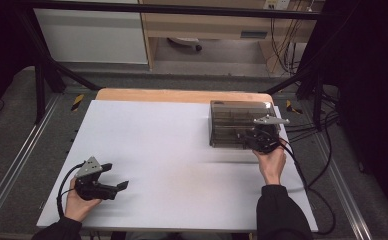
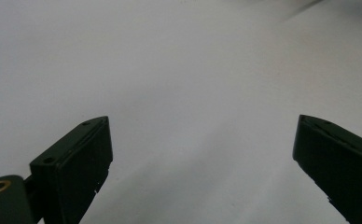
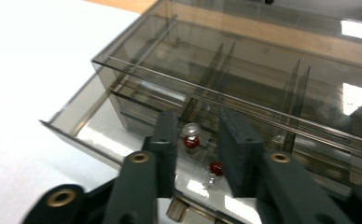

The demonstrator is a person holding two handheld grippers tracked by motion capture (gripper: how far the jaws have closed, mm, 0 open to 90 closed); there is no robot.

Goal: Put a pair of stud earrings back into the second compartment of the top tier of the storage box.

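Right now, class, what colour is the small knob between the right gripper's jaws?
The knob is dark red under a clear cap, seen best in the right gripper view, on the smoky transparent drawer box.

No readable text or labels anywhere

Around our table

We see a white sheet [image 1: 172,150] over a wooden tabletop [image 1: 182,95], black frame rails [image 1: 162,9], and cables [image 1: 282,45] behind.

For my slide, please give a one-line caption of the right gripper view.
Right claw, jaws slightly apart, poised over the pulled-out drawer of a smoky clear organizer box, small red-topped knob between them.
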